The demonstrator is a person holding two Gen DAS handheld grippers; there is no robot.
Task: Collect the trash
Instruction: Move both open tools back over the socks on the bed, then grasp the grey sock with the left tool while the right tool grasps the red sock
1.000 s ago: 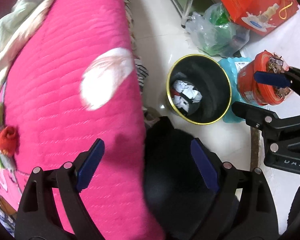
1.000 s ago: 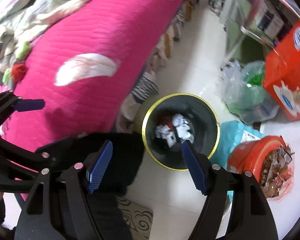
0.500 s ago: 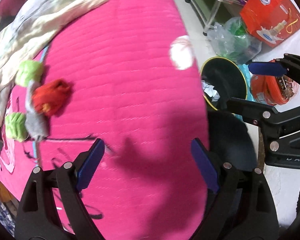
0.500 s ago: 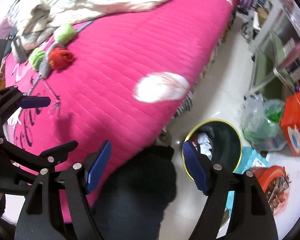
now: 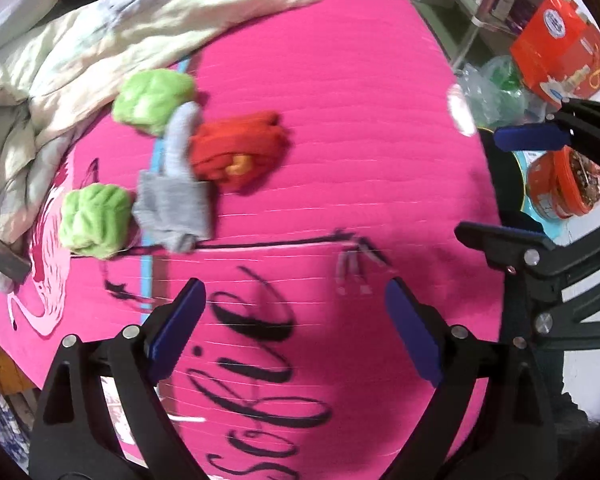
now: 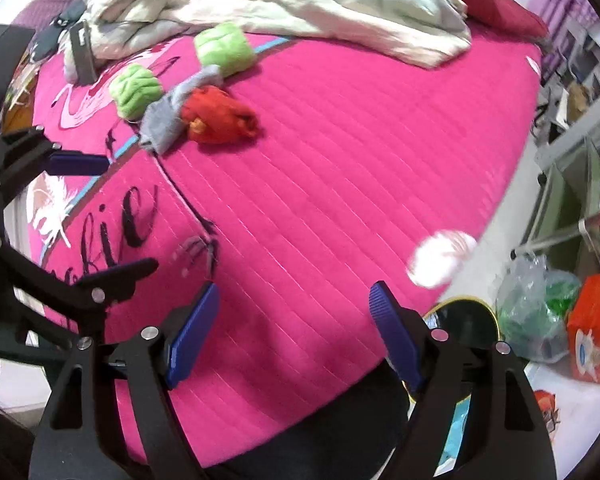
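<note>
A white crumpled paper wad lies near the right edge of the pink bed; it also shows in the left wrist view. A black bin with a gold rim stands on the floor beside the bed, mostly hidden. My left gripper is open and empty over the bed's printed lettering. My right gripper is open and empty above the bed's near edge, left of the wad.
Two green rolled socks, a grey sock and a red bundle lie on the bed. A pale blanket is heaped at the back. An orange tub, a plastic bag and an orange box are on the floor.
Both grippers have swung left from over the bin to over the bed. The socks and lettering have come into view. Both stay open.
</note>
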